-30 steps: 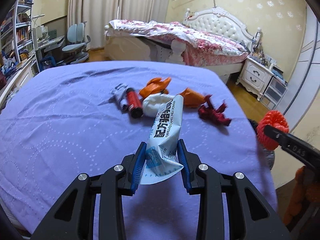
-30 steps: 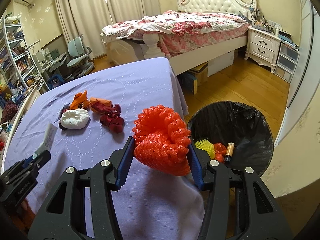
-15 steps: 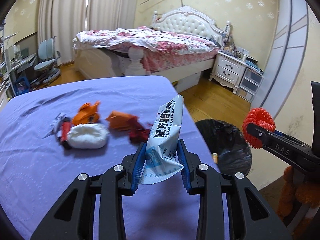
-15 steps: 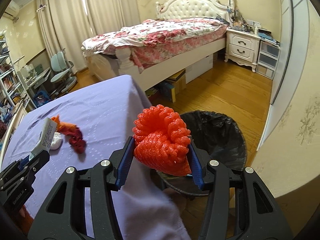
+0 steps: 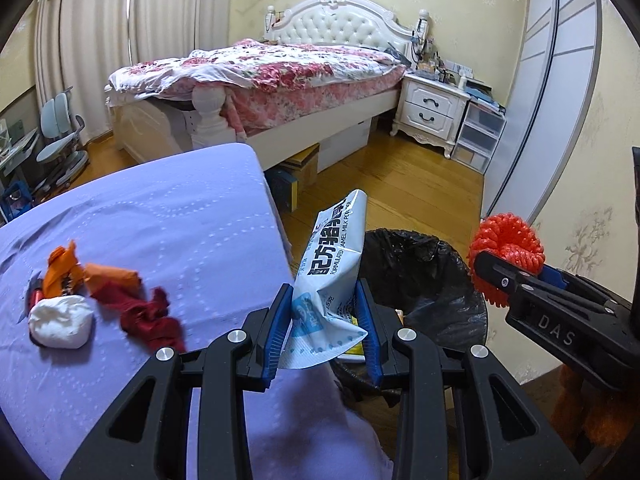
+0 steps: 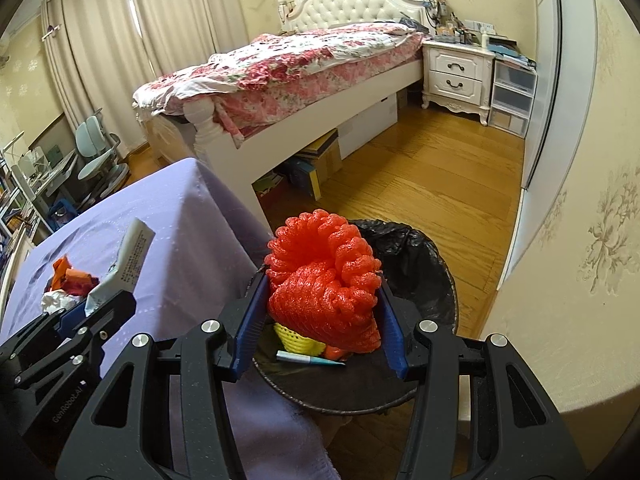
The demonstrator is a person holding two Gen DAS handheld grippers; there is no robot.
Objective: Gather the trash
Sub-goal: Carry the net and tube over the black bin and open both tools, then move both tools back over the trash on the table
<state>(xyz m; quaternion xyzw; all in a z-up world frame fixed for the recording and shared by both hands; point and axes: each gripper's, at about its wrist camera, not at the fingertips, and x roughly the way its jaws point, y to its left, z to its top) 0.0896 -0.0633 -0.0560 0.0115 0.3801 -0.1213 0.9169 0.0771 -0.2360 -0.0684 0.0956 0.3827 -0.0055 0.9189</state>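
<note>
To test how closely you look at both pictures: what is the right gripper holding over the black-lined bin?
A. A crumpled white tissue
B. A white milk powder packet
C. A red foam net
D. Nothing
C: the right gripper is shut on the red foam net above the bin; the packet is in the left gripper.

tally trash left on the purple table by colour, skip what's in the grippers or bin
Orange wrappers: 2
Dark red wrapper: 1
White wad: 1
Red tube, mostly hidden: 1
Total: 5
</note>
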